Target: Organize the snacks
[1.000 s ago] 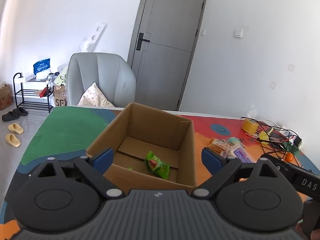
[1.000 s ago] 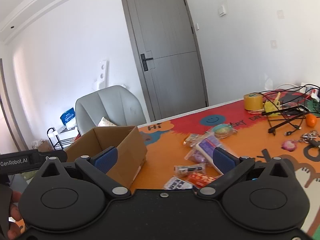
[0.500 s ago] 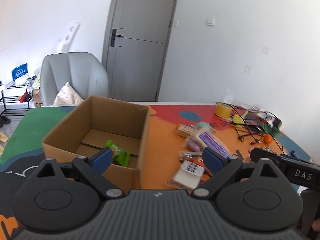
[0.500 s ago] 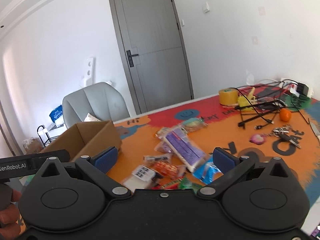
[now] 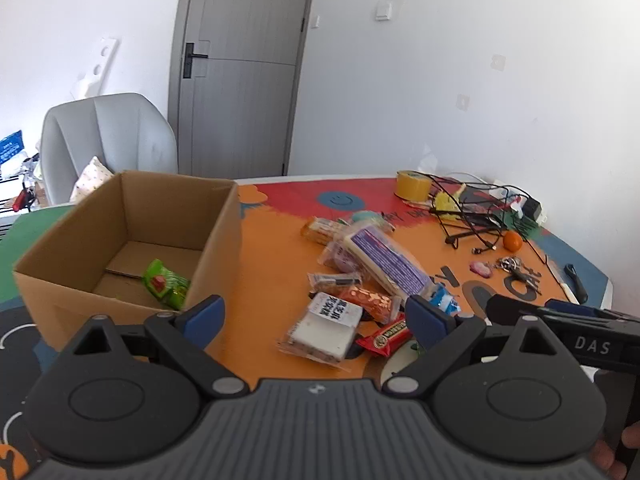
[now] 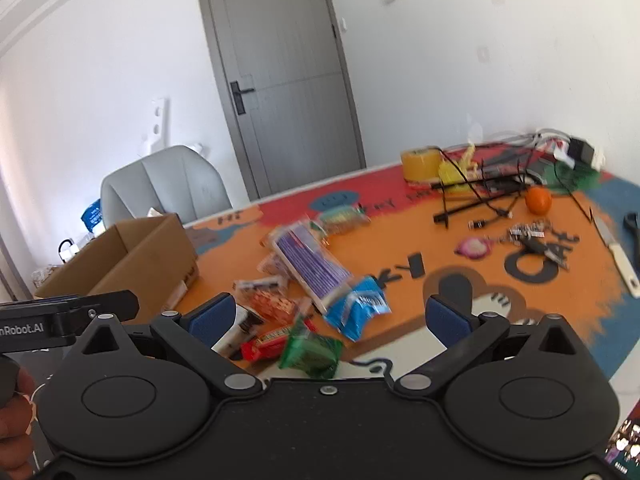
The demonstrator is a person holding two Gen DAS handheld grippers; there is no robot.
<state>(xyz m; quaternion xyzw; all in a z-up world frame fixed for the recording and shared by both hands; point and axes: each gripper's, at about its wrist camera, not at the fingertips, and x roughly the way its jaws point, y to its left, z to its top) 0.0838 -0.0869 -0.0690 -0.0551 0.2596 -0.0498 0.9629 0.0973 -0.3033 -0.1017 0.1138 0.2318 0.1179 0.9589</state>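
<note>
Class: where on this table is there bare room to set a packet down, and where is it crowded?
Bare: the orange strip between the cardboard box and the snack pile; most of the box floor beside the green packet. Crowded: the pile itself and the cable tangle.

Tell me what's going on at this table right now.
A person holds a gripper in each hand, sorting snacks into a cardboard box. One green packet already lies inside. The left gripper and right gripper are both open and empty, above the pile of snacks on the table beside the box.
</note>
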